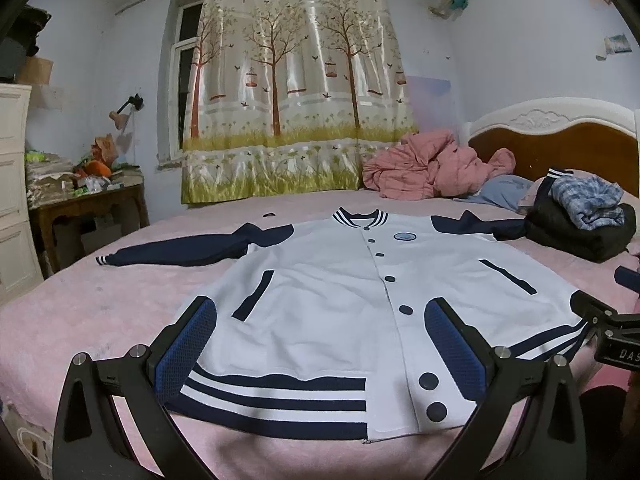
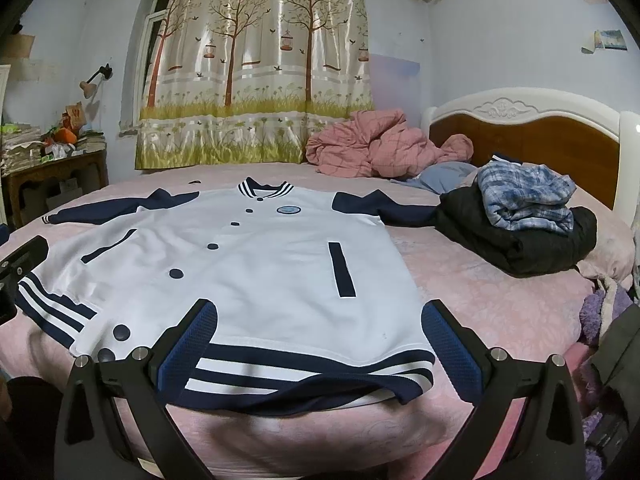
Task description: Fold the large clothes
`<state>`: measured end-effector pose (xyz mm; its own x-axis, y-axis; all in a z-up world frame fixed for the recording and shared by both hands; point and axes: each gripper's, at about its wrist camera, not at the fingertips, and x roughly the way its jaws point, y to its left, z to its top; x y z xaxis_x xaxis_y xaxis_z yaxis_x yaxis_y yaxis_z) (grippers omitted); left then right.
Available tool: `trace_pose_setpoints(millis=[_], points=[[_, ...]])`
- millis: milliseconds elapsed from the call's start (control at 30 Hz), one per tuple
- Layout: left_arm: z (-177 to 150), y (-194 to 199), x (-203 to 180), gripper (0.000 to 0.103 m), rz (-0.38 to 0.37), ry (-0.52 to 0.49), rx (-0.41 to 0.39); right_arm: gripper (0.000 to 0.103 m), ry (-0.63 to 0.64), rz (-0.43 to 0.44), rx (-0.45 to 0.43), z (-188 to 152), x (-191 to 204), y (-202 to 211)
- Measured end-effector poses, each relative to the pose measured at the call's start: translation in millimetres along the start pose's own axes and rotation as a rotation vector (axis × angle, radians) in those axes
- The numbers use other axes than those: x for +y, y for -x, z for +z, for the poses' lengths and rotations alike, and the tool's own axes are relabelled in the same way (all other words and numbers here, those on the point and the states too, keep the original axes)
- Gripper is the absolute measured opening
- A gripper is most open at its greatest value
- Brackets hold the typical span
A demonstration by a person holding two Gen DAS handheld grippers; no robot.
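White button-front jacket with navy sleeves (image 1: 320,292) lies flat on pink bed (image 1: 80,312). Left gripper (image 1: 320,320) and right gripper (image 2: 320,320) hover over its striped hem, jaws wide, holding nothing.

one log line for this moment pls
jacket flat, buttoned, unfolded on bed | left gripper open at hem | right gripper open at hem

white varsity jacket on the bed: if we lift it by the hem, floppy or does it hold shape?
Likely floppy: the jacket lies flat and its striped hem already ripples at the bed edge. The navy sleeves are spread out and would probably trail. Buttoned front may keep the panels together.
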<state>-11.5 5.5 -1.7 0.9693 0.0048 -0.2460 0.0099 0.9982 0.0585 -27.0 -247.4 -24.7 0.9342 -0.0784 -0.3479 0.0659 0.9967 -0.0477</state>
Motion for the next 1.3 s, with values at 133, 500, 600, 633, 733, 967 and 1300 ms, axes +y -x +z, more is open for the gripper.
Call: trace_pose_setpoints(millis=[133, 500, 600, 633, 733, 967, 1300], points=[[-1, 3, 0, 0.103, 0.002, -0.004, -0.014, 0.103, -0.001, 0.008, 0.007, 0, 2, -2], [0, 8, -1, 0.103, 0.004, -0.025, -0.027, 0.103, -0.007, 0.007, 0.024, -2, 6, -5], [1, 6, 0, 0.103, 0.004, -0.018, -0.016, 0.103, -0.008, 0.009, 0.019, 0, 6, -3], [1, 6, 1, 0.103, 0.01, -0.017, -0.014, 0.103, -0.008, 0.01, 0.015, 0, 6, -3], [1, 10, 0, 0.103, 0.027, -0.023, -0.03, 0.103, -0.006, 0.006, 0.009, 2, 4, -2], [1, 12, 0, 0.103, 0.036, -0.029, -0.035, 0.103, 0.008, -0.016, 0.009, 2, 2, 0], [-1, 13, 2, 0.103, 0.055, -0.037, -0.043, 0.103, 0.037, -0.036, -0.004, 2, 8, 5]])
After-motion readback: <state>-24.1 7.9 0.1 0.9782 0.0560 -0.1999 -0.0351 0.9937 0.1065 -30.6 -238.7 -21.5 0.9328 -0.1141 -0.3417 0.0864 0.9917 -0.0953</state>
